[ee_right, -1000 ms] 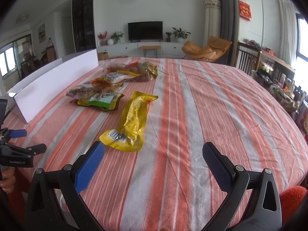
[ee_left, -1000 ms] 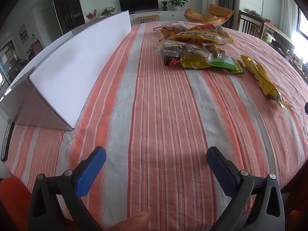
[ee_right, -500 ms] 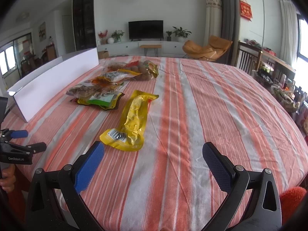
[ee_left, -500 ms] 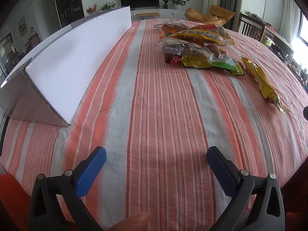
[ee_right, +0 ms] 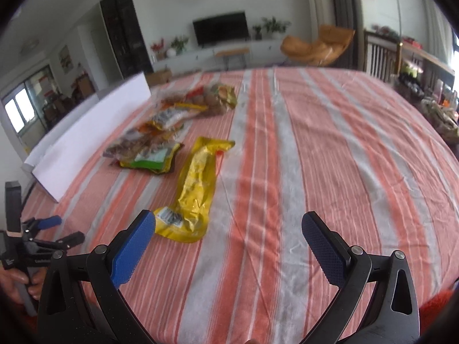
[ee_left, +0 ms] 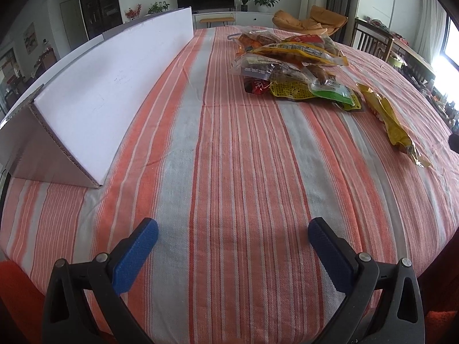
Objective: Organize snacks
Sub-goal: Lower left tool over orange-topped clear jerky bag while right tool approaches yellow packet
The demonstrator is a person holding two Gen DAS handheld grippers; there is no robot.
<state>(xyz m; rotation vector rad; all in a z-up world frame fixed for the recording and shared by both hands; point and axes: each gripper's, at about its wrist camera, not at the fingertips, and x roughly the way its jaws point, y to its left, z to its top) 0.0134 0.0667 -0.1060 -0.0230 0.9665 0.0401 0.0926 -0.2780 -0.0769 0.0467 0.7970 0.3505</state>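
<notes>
My left claw is spread wide, both blue pads clear of everything, hovering just above the striped cloth at the near edge of the desk. It holds nothing. My right claw is likewise spread wide and empty; its left pad sits just beside the near end of the long yellow snack packet, apparently not touching it, though the right wrist view is blurred and I cannot be certain. That packet lies flat, lengthwise away from me, ahead and left of the right claw's centre. The pile of snack bags lies farther off, well apart from my left claw, ahead and to its right. A white cardboard box stands along the left side of the desk.
</notes>
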